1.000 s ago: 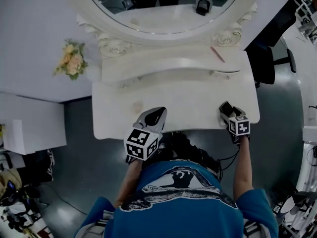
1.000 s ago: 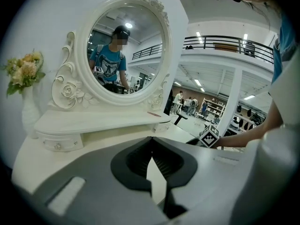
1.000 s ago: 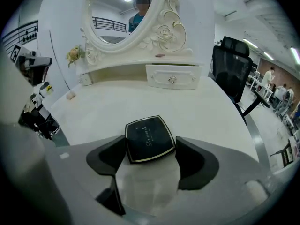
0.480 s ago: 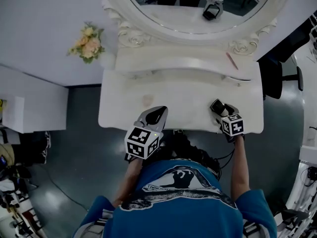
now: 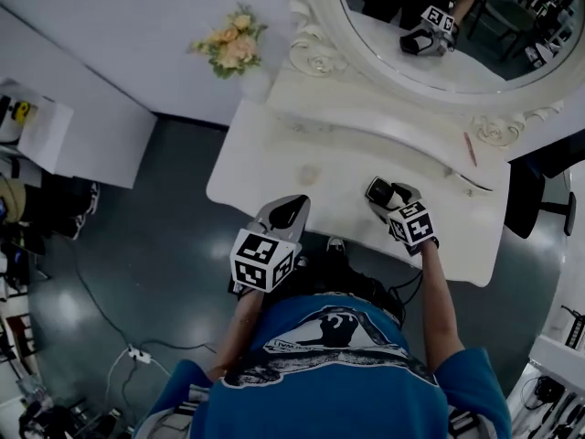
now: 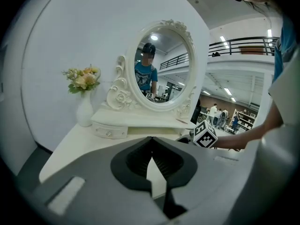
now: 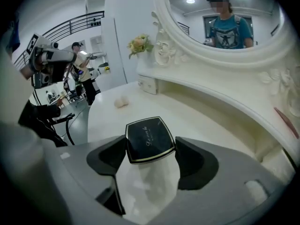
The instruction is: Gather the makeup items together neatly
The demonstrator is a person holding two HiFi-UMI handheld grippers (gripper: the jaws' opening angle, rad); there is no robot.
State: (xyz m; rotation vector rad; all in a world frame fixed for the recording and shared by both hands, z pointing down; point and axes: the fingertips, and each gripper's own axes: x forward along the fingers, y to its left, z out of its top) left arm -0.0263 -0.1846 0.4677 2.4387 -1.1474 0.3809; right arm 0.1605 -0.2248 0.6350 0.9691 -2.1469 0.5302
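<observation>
Head view: the left gripper (image 5: 285,210) hangs at the smooth white dressing table's (image 5: 265,163) curved front edge.

Left gripper view: its ribbed dark jaws meet, with nothing between them.

Right gripper view: the right gripper (image 7: 150,143) clamps a square, glossy black compact (image 7: 148,136) with a gilt rim, over the tabletop.

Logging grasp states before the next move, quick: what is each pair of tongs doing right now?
Left tongs: closed, nothing between them.
Right tongs: closed on the black compact.

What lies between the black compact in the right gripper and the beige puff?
Nothing: the tabletop between compact and puff is bare, as the right gripper view shows.
</observation>
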